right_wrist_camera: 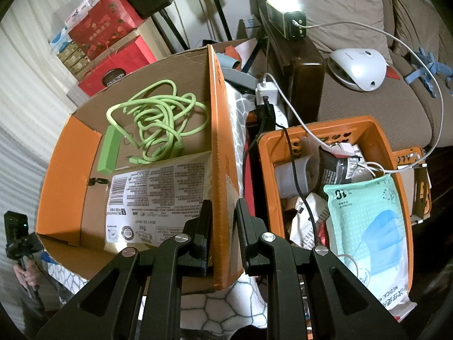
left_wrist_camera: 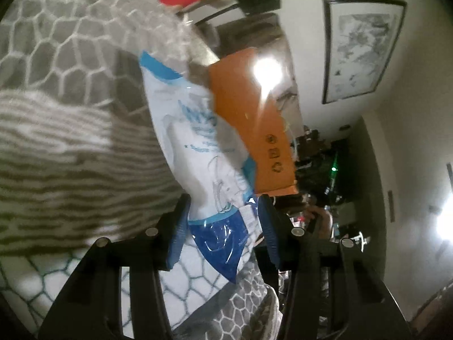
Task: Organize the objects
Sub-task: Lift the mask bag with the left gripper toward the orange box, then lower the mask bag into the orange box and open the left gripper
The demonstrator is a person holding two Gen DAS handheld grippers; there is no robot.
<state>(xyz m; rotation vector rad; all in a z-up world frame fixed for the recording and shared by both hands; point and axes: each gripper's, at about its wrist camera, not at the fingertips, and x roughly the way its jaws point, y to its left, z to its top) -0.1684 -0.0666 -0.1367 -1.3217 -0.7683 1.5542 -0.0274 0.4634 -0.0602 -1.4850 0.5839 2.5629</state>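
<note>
My left gripper (left_wrist_camera: 223, 226) is shut on a white and blue plastic packet (left_wrist_camera: 198, 147), held up in the air beside the orange wall of a cardboard box (left_wrist_camera: 254, 119). My right gripper (right_wrist_camera: 223, 226) is shut on the right wall of that orange cardboard box (right_wrist_camera: 219, 130). Inside the box lie a green cable (right_wrist_camera: 158, 113) with a green power strip (right_wrist_camera: 109, 150) and a flat white packet with a barcode (right_wrist_camera: 155, 195). An orange plastic basket (right_wrist_camera: 379, 130) to the right holds a face mask pack (right_wrist_camera: 371, 226), wrappers and cables.
A grey and white honeycomb-patterned blanket (left_wrist_camera: 65, 56) lies under and around the box. Red gift boxes (right_wrist_camera: 110, 42) are stacked at the back left. A brown sofa (right_wrist_camera: 368, 104) with a white device (right_wrist_camera: 359, 68) stands behind the basket. A lamp (right_wrist_camera: 283, 0) shines on a dark wooden stand.
</note>
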